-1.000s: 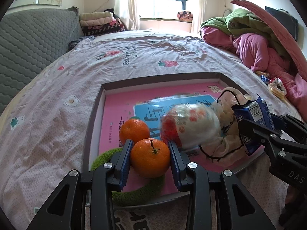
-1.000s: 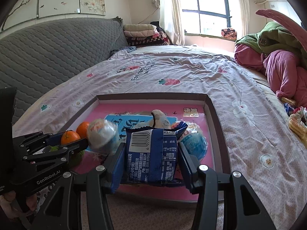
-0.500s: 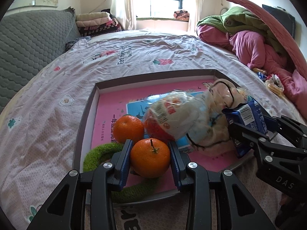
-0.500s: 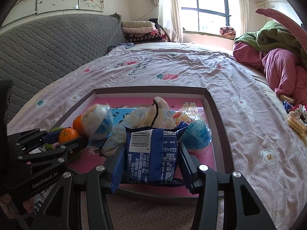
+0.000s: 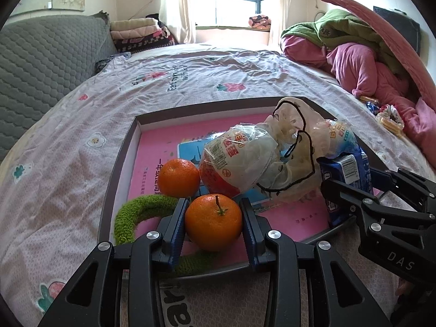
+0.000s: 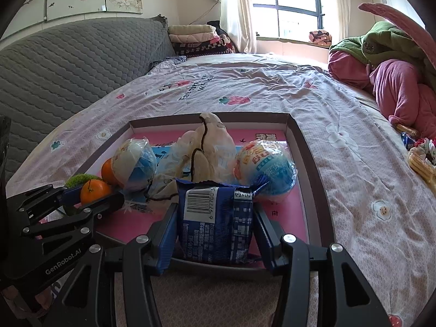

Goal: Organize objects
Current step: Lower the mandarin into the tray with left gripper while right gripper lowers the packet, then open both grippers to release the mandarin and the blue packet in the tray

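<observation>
A pink floral bedsheet [image 5: 190,81] extends ahead of the tongs. A grey quilted headboard cushion [image 6: 68,62] stands far left. Folded blankets [image 6: 196,38] are stacked beyond it. A heap of magenta and green bedding [image 5: 362,54] lies far right. A barred window [image 6: 294,11] with cream curtains [image 6: 237,8] is straight ahead.

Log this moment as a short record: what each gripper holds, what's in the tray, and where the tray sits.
left gripper: shut on an orange
right gripper: shut on a blue snack packet
tray: second orange, green ring, two wrapped balls, cloth bag
tray location: on the bed
</observation>
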`<state>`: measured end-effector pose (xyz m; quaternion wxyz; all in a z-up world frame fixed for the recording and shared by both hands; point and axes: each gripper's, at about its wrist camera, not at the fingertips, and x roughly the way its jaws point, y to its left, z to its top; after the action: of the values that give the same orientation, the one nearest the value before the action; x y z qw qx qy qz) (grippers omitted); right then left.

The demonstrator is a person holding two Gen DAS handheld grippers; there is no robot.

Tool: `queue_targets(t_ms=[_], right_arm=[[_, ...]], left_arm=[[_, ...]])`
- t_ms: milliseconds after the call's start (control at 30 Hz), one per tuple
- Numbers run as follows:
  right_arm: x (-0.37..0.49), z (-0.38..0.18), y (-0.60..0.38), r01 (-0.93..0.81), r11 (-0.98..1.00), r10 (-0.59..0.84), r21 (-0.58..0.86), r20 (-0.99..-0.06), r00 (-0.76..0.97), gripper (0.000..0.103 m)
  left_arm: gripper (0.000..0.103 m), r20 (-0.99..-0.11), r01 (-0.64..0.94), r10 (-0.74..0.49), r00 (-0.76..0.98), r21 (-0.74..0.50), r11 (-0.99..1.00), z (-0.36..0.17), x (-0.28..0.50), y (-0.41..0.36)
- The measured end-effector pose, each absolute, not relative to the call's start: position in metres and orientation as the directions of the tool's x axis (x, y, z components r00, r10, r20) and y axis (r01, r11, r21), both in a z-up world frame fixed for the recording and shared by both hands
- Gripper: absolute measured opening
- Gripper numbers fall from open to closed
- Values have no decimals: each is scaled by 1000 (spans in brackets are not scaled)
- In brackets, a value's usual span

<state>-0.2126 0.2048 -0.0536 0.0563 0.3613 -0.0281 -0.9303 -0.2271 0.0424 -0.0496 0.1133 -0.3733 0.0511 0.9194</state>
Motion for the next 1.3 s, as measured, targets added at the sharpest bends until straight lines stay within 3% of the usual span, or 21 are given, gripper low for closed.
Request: queue_targets(t_ms=[1300], right_arm=[[-200,-49,204,79,-993,-117,88,-674,-729,52]], left_arm=[[46,-708,-258,201,-677,-27,-966,-47,-223,41]])
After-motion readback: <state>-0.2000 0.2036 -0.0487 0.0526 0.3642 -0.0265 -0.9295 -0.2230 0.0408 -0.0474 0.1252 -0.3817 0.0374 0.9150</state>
